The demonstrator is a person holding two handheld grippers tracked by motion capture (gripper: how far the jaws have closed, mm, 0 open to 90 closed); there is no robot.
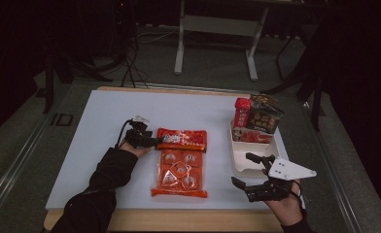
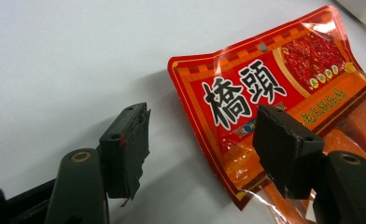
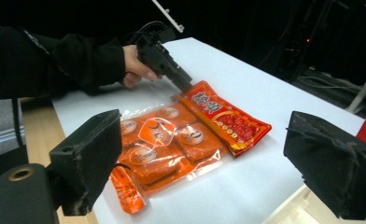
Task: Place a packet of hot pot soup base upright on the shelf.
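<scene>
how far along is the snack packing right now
Done: a few packets already stand in the white tray. In hand: the left tool, jaws open, straddles the corner of the red packet and has not pinched it. Left, it seems: that packet and the clear orange pack it overlaps lie on the table. The right tool waits open beside the tray.

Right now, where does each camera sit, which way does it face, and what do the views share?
High view: above the person's side, looking forward and down on the white table; both forearms, left gripper and right gripper show.
Left gripper view: rides the left gripper, looking along its open fingers at the red sauce packet.
Right gripper view: rides the right gripper, looking across the table at the clear snack pack; the left hand shows beyond.
Shared: all three show the red sauce packet.
</scene>
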